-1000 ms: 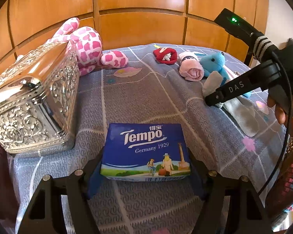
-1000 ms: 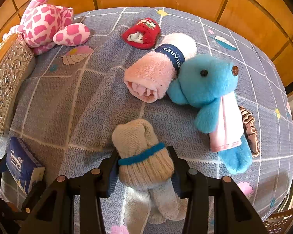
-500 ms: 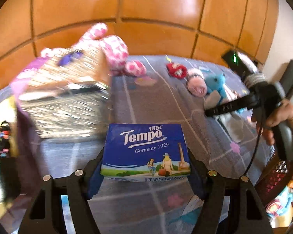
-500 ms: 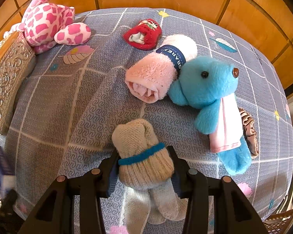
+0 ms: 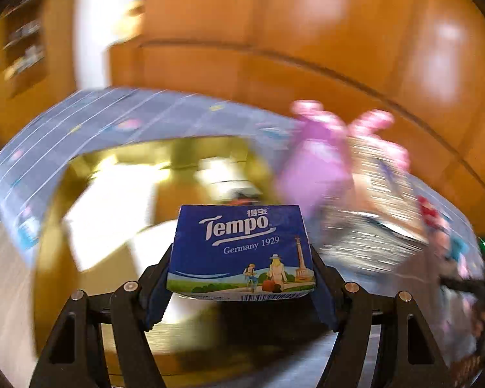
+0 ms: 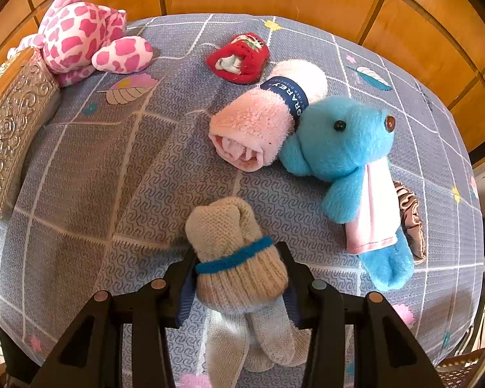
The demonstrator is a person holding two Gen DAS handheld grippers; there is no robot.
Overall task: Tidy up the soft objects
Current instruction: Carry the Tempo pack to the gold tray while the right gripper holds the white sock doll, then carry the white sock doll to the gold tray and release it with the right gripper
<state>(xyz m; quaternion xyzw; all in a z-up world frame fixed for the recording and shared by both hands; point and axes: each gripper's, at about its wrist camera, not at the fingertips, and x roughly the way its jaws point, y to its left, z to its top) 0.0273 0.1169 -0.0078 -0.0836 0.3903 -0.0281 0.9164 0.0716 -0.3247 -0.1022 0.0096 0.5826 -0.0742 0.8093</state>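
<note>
Tissue pack (image 5: 242,249) sits clamped between the pads of the left tool (image 5: 241,291), held by its two short ends with the printed face up, so the soft pack is squeezed across its stiffest span and the label stays readable. The pack is clear of any surface. Behind it, the left wrist view is heavily smeared; at 10 o'clock a yellow-lined opening (image 5: 119,174) shows, probably a container, but the blur prevents confirmation. Judgement: the pack is in transit to a storage place.

Socks (image 6: 236,258), a rolled beige pair with a blue band, are gripped by the right tool (image 6: 237,286). The pads press on the cuff end, the thickest part, which gives a firm bite on compressible knit. The loose toes trail toward 6 o'clock, and the roll appears to rest on the grey patterned cloth (image 6: 113,177) covering the tabletop.

Remaining items, right wrist view:
- towel roll (image 6: 262,123) at 12 o'clock, touching the blue plush (image 6: 349,142) at 1 o'clock
- red item (image 6: 239,58) beyond the towel
- pink plush (image 6: 84,32) at 10 o'clock
- silver box (image 6: 13,123) at 9 o'clock, just beside the pink plush
- brown scrunchie (image 6: 410,220) at 3 o'clock, partly under the blue plush

Judgement: most sorting remains.
</note>
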